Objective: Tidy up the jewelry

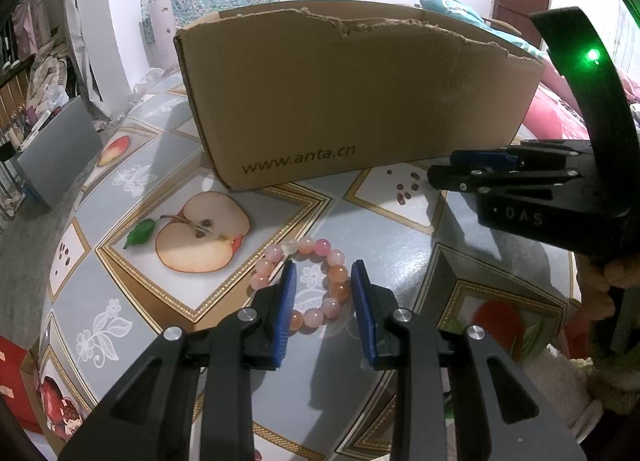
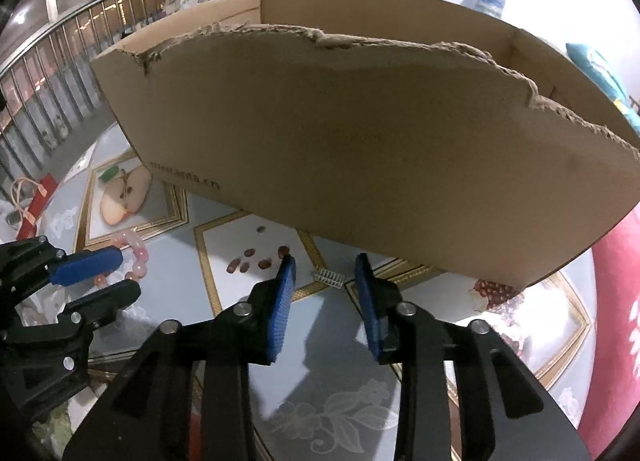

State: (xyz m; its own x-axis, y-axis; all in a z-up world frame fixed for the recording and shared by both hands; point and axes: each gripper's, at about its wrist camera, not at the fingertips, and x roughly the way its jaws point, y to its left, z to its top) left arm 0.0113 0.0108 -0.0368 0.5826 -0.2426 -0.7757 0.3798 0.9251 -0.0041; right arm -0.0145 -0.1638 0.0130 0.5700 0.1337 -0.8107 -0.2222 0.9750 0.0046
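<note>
A pink and orange bead bracelet (image 1: 316, 261) lies on the patterned tablecloth. My left gripper (image 1: 324, 273) is open, low over it, with the right side of the bracelet between the blue pads. The bracelet also shows in the right wrist view (image 2: 136, 249), beside the left gripper (image 2: 98, 273). My right gripper (image 2: 325, 265) is open and empty, just short of a small silver hair clip (image 2: 329, 277) lying by the cardboard box (image 2: 360, 133). In the left wrist view the right gripper (image 1: 440, 169) sits at the right, by the box (image 1: 352, 101).
The open cardboard box with a torn top edge stands at the back of the round table (image 1: 400, 237). A red bedspread (image 2: 616, 301) lies to the right. A railing (image 2: 48, 73) and clutter are at the left.
</note>
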